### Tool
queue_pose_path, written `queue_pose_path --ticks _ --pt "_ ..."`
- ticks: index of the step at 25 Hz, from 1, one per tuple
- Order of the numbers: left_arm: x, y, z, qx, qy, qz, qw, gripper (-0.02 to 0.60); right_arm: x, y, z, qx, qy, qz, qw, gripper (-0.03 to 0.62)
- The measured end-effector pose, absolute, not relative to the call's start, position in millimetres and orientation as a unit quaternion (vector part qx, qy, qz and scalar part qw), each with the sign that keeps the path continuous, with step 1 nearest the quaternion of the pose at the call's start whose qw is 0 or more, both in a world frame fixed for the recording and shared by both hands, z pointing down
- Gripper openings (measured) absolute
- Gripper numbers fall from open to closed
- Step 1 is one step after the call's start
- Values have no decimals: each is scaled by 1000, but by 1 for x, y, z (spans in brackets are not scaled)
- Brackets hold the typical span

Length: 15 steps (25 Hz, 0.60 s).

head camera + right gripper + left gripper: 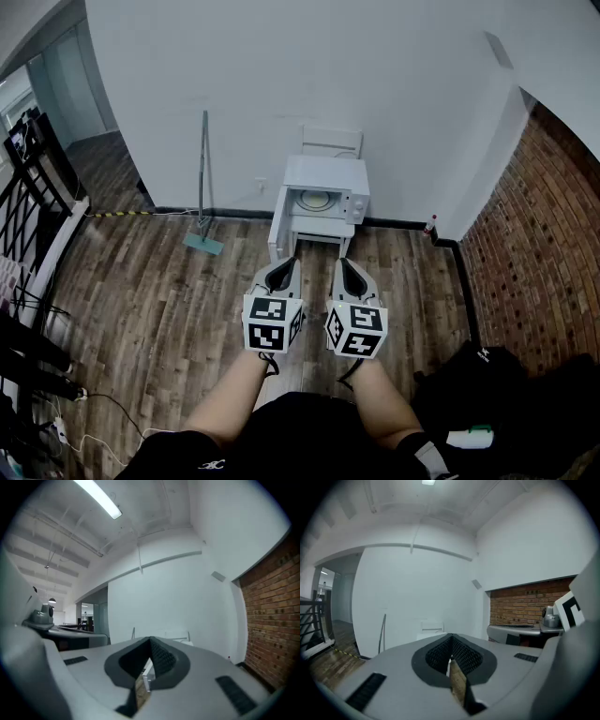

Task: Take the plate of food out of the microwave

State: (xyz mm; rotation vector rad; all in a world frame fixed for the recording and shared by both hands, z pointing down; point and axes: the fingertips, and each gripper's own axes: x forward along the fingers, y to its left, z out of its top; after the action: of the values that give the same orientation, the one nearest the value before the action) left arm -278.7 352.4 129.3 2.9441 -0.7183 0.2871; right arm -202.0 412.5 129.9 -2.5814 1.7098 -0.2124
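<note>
A white microwave (pixel 325 190) stands on a small white stand against the far wall, several steps ahead of me. Its door (pixel 279 228) hangs open to the left. Inside the lit cavity lies a pale plate (pixel 316 200); I cannot make out the food on it from here. My left gripper (pixel 281 266) and right gripper (pixel 345 266) are held side by side in front of my knees, pointing at the microwave and well short of it. Both are shut with nothing between the fingers, as the left gripper (pixel 451 638) and right gripper (pixel 151 641) views also show.
A long-handled mop (pixel 202 183) leans on the wall left of the microwave. A white chair (pixel 330 141) stands behind it. A brick wall (pixel 548 234) runs along the right, with a small bottle (pixel 429 225) at the corner. A black railing (pixel 33 187) and cables are at the left. Wooden floor lies between.
</note>
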Motion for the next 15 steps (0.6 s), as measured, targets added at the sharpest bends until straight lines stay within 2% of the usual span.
queue_pose_path --ticks 5,15 --pt "-254 358 126 968 -228 82 62 -2 -180 418 131 -831 550 -70 37 8" --pt "-200 374 132 963 -244 88 73 -2 -128 437 140 -823 563 -70 11 8"
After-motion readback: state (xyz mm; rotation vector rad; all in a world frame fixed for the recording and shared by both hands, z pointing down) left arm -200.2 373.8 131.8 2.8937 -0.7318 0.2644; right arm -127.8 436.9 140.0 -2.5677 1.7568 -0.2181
